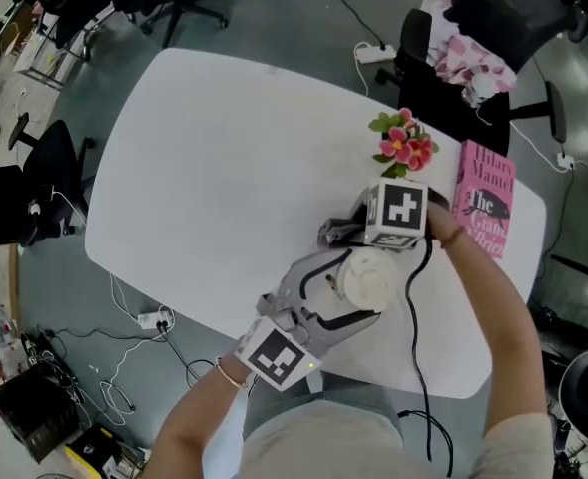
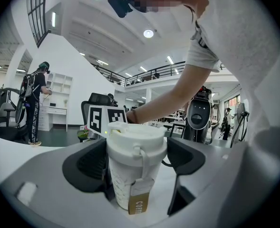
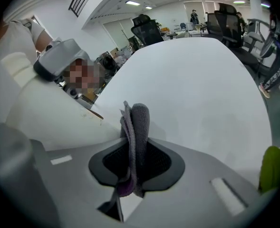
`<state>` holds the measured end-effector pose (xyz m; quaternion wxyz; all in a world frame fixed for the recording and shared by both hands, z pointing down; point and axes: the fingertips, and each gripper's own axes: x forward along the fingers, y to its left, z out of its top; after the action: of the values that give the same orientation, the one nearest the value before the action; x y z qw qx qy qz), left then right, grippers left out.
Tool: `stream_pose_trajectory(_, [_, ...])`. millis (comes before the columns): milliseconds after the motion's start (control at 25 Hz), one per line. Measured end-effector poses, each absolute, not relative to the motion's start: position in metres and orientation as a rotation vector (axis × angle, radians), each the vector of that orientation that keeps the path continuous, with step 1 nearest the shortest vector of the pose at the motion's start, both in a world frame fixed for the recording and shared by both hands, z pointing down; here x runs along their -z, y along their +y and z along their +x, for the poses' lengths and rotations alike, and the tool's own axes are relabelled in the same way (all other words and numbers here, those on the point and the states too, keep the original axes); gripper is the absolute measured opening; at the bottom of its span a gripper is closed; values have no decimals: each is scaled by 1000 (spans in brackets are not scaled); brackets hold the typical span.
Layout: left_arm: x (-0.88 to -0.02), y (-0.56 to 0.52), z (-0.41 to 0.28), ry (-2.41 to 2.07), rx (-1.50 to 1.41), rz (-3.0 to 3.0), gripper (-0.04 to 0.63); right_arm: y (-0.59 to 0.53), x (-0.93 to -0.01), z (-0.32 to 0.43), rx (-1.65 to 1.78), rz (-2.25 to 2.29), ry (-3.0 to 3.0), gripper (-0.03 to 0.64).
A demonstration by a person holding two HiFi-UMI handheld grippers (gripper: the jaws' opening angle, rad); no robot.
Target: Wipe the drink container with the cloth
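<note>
A white drink container [image 1: 368, 275] with a white lid and a brown tag stands near the table's front edge. My left gripper [image 1: 353, 289] reaches in from the front and its jaws clasp the container's sides. In the left gripper view the container [image 2: 130, 175] stands upright between the dark pads of that gripper [image 2: 136, 160]. My right gripper [image 1: 351, 230] points steeply down just behind the container, shut on a folded grey cloth [image 1: 333, 234]. In the right gripper view the cloth [image 3: 137, 127] sticks up from the closed pads of that gripper [image 3: 136, 160]. I cannot tell whether the cloth touches the container.
The white oval table [image 1: 224, 168] carries a small pot of pink flowers [image 1: 403, 140] and a pink book [image 1: 485, 208] at the back right. A black cable [image 1: 413, 307] trails from the right gripper toward me. Office chairs [image 1: 49, 163] stand around the table.
</note>
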<state>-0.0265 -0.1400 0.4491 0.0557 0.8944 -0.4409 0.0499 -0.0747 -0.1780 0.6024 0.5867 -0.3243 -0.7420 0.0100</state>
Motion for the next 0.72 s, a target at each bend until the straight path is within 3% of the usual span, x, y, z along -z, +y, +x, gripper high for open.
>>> stream_pose_trajectory(720, [-448,-139,-29,-1341,-136,2715,400,-184,-610,-80,-79,-660,-1806,71])
